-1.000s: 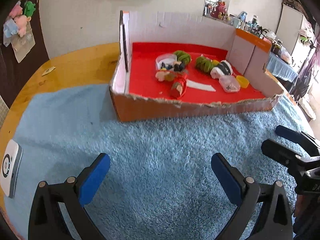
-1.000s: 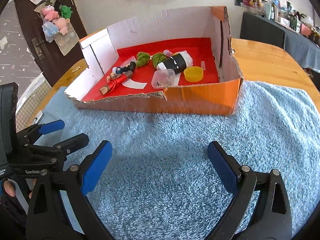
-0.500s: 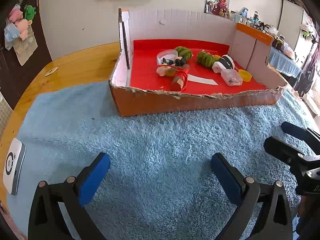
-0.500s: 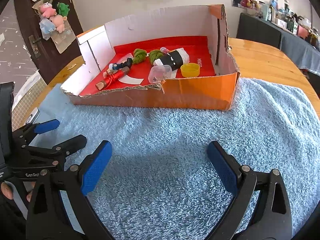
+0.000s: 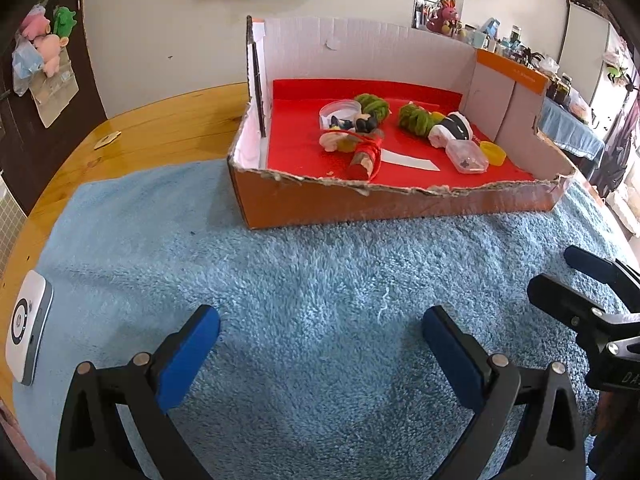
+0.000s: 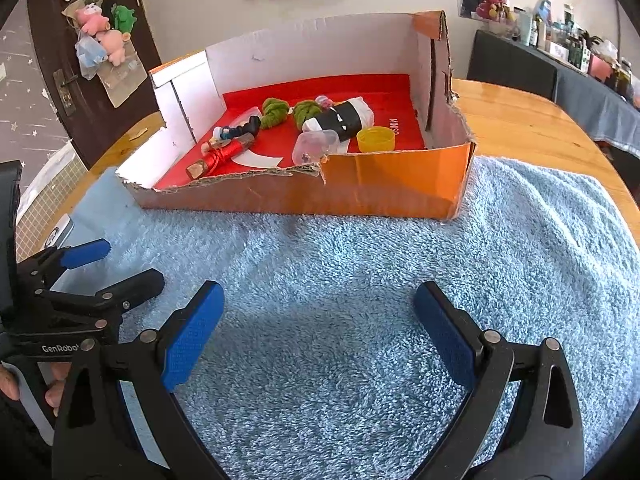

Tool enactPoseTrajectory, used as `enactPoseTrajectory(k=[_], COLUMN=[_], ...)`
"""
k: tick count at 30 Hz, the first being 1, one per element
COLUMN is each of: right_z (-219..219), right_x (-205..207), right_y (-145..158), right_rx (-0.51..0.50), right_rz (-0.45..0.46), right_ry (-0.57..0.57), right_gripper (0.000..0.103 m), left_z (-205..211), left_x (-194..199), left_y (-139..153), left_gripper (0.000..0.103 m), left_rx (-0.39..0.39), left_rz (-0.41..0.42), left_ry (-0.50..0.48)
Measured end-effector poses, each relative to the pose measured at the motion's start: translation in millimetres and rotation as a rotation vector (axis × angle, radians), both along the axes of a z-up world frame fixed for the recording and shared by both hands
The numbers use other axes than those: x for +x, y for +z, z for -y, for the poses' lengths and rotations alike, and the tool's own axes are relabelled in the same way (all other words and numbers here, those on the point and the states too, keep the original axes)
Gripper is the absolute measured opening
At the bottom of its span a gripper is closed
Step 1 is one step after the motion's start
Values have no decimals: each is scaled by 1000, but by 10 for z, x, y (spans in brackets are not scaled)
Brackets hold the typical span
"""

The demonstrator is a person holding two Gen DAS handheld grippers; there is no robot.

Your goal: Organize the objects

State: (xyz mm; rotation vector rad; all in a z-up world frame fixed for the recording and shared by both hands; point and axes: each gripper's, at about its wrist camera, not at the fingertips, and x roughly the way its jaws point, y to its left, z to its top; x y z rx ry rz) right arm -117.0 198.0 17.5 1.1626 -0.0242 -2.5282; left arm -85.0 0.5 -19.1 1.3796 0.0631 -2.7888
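Both grippers, left gripper (image 5: 320,350) and right gripper (image 6: 320,332), are hovering with jaws apart and empty over the fluffy blue towel (image 5: 320,264) on the round wooden table (image 5: 160,128). Far ahead, the orange cardboard box with red floor (image 6: 392,188) is holding every small item visible, so organizing is looking nearly finished.

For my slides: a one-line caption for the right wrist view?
Open right gripper over blue towel, facing a cardboard box of small items.
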Motion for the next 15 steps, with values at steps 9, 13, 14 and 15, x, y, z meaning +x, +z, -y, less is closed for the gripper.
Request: enactPoseTrajectory(k=[9, 13, 14, 15], right_z=[7, 3, 4, 2], right_x=[-4, -3, -3, -2], right_y=[-9, -10, -10, -9], right_rx=[-1, -1, -1, -3], right_rz=[-1, -1, -1, -1], right_ry=[3, 3, 3, 3], right_gripper=[100, 100, 100, 100], left_z=[13, 10, 7, 7], left_x=[4, 5, 4, 4], left_y=[-2, -3, -4, -4], left_gripper=[103, 103, 103, 103], left_rx=[-2, -4, -4, -5], left_rz=[3, 3, 3, 3], left_ry=[-8, -8, -8, -8])
